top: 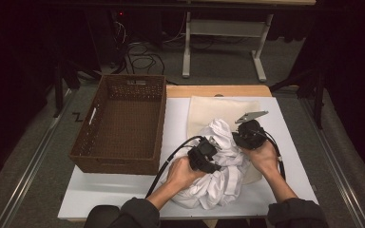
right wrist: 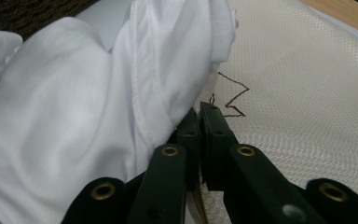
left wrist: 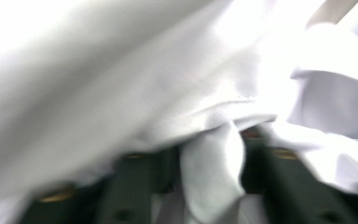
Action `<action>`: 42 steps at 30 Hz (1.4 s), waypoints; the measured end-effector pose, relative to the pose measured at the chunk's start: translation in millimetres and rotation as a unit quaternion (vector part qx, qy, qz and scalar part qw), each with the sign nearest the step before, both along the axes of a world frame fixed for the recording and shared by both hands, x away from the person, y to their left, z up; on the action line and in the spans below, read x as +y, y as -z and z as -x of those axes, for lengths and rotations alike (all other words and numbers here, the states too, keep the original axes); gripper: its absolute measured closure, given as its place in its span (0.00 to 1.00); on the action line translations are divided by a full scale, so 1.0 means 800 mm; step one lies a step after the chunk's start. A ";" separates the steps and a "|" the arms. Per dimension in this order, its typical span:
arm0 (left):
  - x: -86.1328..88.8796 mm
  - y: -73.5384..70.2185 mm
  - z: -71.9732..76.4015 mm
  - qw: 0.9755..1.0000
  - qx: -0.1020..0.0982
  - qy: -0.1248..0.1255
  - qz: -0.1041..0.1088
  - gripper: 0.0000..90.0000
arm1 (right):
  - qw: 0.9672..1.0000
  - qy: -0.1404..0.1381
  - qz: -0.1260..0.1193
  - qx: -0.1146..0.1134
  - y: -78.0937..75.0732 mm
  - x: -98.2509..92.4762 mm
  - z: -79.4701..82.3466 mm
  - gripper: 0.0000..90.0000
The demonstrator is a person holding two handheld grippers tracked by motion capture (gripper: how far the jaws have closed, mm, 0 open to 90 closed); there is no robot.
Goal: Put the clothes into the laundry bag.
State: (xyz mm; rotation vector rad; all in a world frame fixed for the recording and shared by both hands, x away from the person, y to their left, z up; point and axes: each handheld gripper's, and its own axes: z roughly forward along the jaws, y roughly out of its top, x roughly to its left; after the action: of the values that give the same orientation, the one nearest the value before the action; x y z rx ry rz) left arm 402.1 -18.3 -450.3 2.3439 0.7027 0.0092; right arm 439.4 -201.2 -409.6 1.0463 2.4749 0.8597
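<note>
1. Right gripper (right wrist: 200, 109): jaws clenched tight, pads pinching what looks like the edge of the cream cloth (right wrist: 307, 84); the white garment (right wrist: 74, 121) bulges against its left jaw. Whether white fabric is also in the pinch, I cannot tell.
2. Left gripper (top: 204, 154): buried in the white garment near its middle. In the left gripper view a fold of white fabric (left wrist: 212, 172) hangs between the jaws; the view is blurred, so I cannot tell if the pads actually press on it.
3. Task's thing: the white garment (top: 218, 166) sits crumpled in a heap on the desk (top: 123, 190), right of centre, toward the near edge, on top of the cream cloth (top: 218, 109), which spreads toward the far right corner.
4. Step in hand, as judged: getting two holds on the garment to spread or lift it. To do it well, the left should take a single seam or hem, not a bunched wad, and the right should check it holds the garment alone, not the cloth under it, or both will come up together.
5. Pose: both forearms come in from the near edge; left hand (top: 183, 173) low and angled inward, right hand (top: 264, 159) on the heap's right side, gripper pointing away and down.
6. Outward: empty brown wicker basket (top: 123, 123) at the desk's left edge, well apart from the heap.
</note>
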 end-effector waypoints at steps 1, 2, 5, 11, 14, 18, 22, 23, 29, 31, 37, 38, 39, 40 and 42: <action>0.004 -0.012 0.001 1.000 -0.012 -0.004 0.002 0.63 | 1.000 0.001 -0.003 0.001 0.001 -0.002 0.000 0.98; 0.008 -0.022 0.002 1.000 -0.020 -0.009 0.008 0.58 | 1.000 0.001 -0.007 0.003 0.003 -0.003 0.000 0.98; 0.018 -0.044 -0.005 0.999 -0.032 -0.033 0.014 0.50 | 1.000 0.004 -0.006 0.004 0.004 -0.007 -0.003 0.98; 0.023 -0.061 -0.021 0.997 -0.043 -0.063 0.006 0.43 | 1.000 0.003 -0.010 0.003 0.006 -0.009 0.000 0.98; 0.016 -0.057 -0.030 0.997 -0.049 -0.060 -0.004 0.42 | 1.000 0.005 -0.015 0.007 0.009 -0.012 -0.003 0.98; 0.001 -0.038 -0.054 0.999 -0.012 -0.041 -0.028 0.55 | 1.000 0.005 -0.018 0.010 0.012 -0.009 -0.003 0.98; -0.010 -0.022 -0.057 0.999 0.012 -0.004 -0.041 0.85 | 1.000 0.002 -0.009 0.011 0.014 -0.008 -0.004 0.98; -0.012 -0.020 -0.055 0.999 0.016 0.005 -0.043 0.92 | 1.000 0.003 -0.010 0.011 0.014 -0.008 -0.005 0.98; -0.035 0.012 -0.046 0.995 0.040 0.037 -0.080 0.98 | 0.999 0.007 -0.030 0.011 0.010 -0.009 -0.004 0.99; -0.036 0.018 -0.052 0.995 0.041 0.032 -0.081 0.98 | 0.999 0.003 -0.034 0.009 0.010 -0.008 -0.002 0.99; -0.014 -0.014 -0.043 0.999 0.017 -0.002 -0.039 0.68 | 0.999 0.003 -0.033 0.008 0.011 -0.012 0.000 0.98; -0.008 -0.024 -0.042 0.999 0.007 -0.015 -0.040 0.61 | 0.999 0.003 -0.033 0.009 0.011 -0.014 0.000 0.99; -0.002 -0.033 -0.043 0.999 0.004 -0.030 -0.038 0.58 | 0.999 0.000 -0.033 0.004 0.011 -0.015 -0.001 0.98; 0.003 -0.039 -0.044 0.999 0.002 -0.039 -0.035 0.55 | 0.999 0.002 -0.032 0.005 0.011 -0.014 -0.001 0.98; 0.017 -0.056 -0.049 0.996 -0.018 -0.075 -0.039 0.50 | 1.000 0.001 -0.030 0.001 0.010 -0.013 0.001 0.98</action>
State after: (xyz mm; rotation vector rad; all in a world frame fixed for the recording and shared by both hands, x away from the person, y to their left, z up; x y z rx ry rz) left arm 441.2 -4.8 -405.4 2.3533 0.8743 0.1472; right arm 438.8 -211.5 -417.7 1.0701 2.4641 0.9373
